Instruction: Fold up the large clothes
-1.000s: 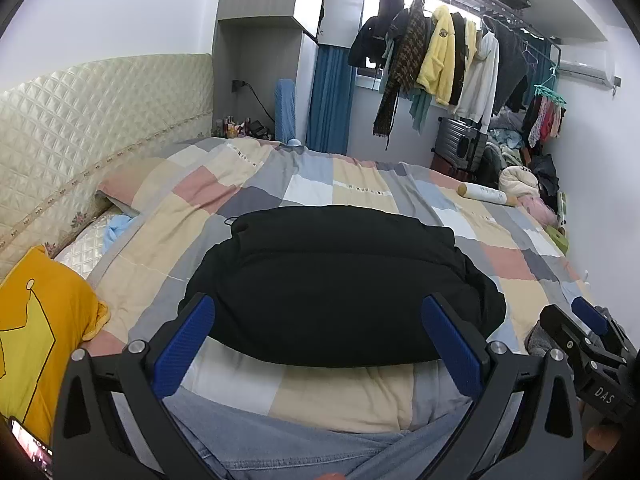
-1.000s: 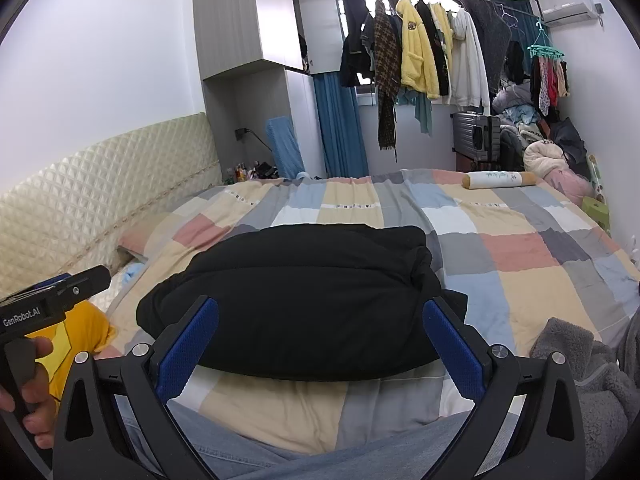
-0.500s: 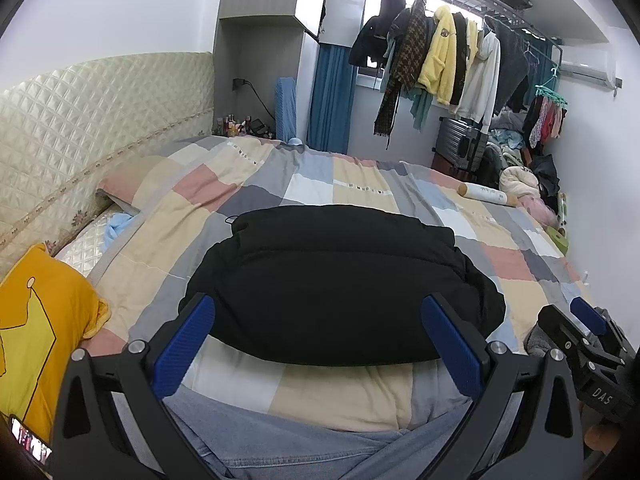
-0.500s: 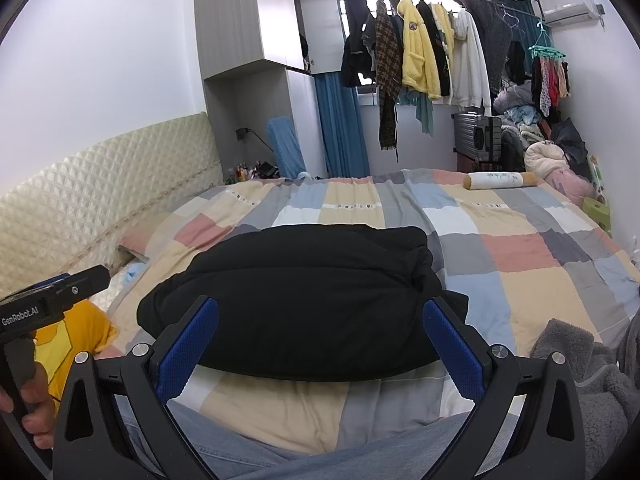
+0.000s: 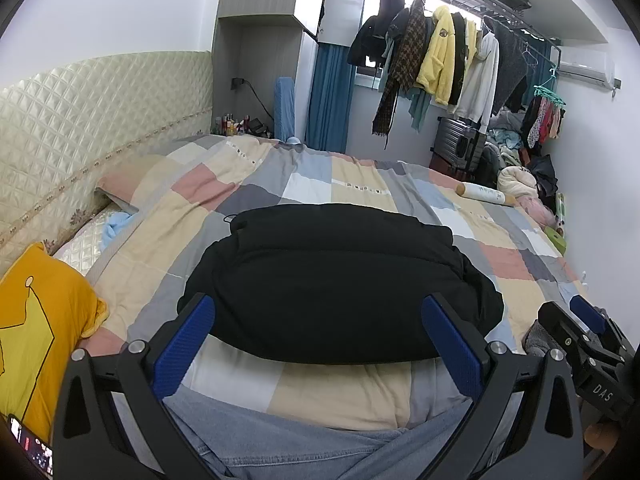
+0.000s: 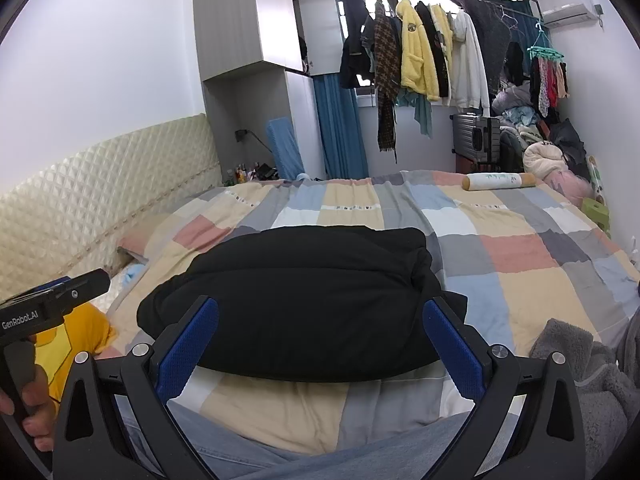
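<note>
A black garment (image 5: pixel 336 280) (image 6: pixel 296 300) lies folded into a thick rounded bundle in the middle of the patchwork bed cover (image 5: pixel 332 388). My left gripper (image 5: pixel 318 338) hovers above the near edge of the bed, open, blue pads wide apart, nothing between them. My right gripper (image 6: pixel 320 340) is held the same way, open and empty, just short of the bundle. Each gripper shows at the edge of the other's view: the right one (image 5: pixel 588 344), and the left one (image 6: pixel 48 304) with a hand on its handle.
A yellow pillow (image 5: pixel 36 328) lies at the left by the quilted headboard (image 5: pixel 80 120). A grey fleece garment (image 6: pixel 580 368) sits at the right. Denim-clad legs (image 5: pixel 304 452) are at the bottom. Clothes hang on a rail (image 5: pixel 440 52); a rolled bolster (image 6: pixel 498 181) lies far right.
</note>
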The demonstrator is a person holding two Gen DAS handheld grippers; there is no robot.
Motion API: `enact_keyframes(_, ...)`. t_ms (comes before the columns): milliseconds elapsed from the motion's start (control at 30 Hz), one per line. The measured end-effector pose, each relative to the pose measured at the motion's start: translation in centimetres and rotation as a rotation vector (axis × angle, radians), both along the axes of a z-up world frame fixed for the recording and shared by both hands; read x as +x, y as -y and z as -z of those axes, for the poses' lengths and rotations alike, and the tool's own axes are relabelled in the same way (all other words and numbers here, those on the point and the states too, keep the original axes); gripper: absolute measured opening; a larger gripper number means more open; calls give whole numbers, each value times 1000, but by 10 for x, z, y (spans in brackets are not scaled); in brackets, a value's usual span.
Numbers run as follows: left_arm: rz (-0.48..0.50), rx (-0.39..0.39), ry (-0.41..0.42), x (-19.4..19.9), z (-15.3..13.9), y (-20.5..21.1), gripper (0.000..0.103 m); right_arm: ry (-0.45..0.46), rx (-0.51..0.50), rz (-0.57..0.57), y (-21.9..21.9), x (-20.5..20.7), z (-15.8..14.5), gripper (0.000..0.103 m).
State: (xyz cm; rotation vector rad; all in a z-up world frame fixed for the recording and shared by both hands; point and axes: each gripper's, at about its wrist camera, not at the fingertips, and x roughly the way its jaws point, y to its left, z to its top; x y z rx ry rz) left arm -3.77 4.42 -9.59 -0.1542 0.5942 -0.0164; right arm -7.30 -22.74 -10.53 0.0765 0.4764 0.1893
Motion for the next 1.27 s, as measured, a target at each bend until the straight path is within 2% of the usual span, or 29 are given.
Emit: enact_keyframes(1267,9,-9,-4,-8,-1,8,103,0,-11,16,2,-2,-1,103)
